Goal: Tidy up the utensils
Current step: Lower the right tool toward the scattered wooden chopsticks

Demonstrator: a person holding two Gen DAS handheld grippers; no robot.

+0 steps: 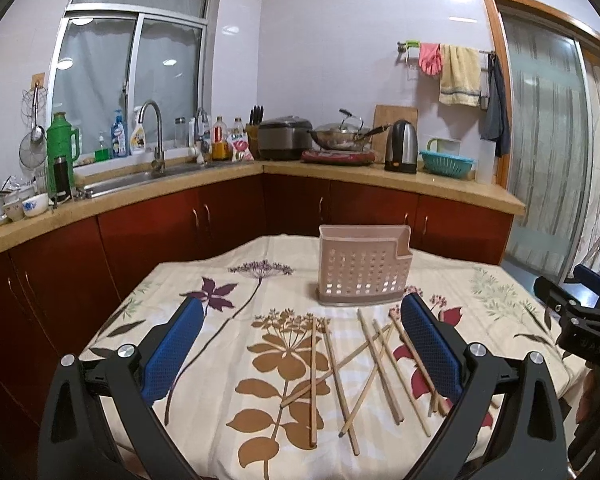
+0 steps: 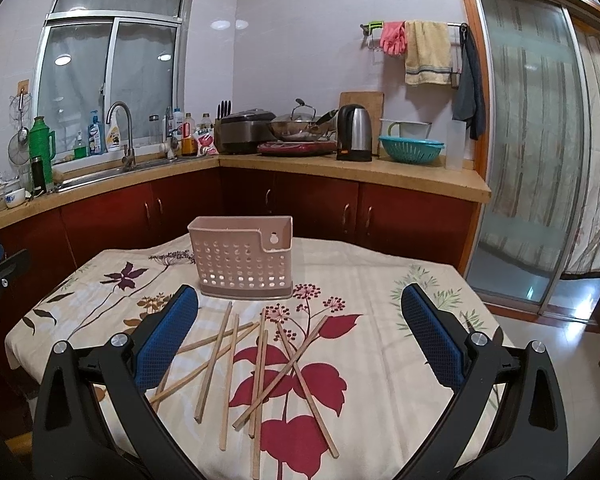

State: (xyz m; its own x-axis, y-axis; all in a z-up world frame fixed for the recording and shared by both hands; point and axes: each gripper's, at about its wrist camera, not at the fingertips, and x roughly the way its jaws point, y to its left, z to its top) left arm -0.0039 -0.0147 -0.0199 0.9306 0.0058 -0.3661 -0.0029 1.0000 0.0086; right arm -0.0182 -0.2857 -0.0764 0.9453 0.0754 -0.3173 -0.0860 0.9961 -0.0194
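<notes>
The surface (image 1: 180, 280) carries a cloth with a flower print and takes up the near half of both views. On its far side stands the pink perforated holder (image 1: 362, 270), upright and with nothing visible inside it. The right wrist view shows its notched corner with a keyhole-shaped hanging hole, which the left wrist view does not show. Near of the holder the wooden chopsticks (image 1: 374, 364) lie loose and scattered, several crossing each other. In the left wrist view they lie between the centre and the right finger; in the right wrist view they lie from the left finger to the centre.

The left gripper (image 1: 302, 348) hovers over the near edge with its blue fingers (image 1: 172, 350) spread wide and holding nothing. The right gripper (image 2: 300, 340) is the same, wide apart and with nothing between the fingers. Only the left wrist view shows the right gripper from outside, at its right edge; the right wrist view shows a small part of the left gripper at its left edge.
</notes>
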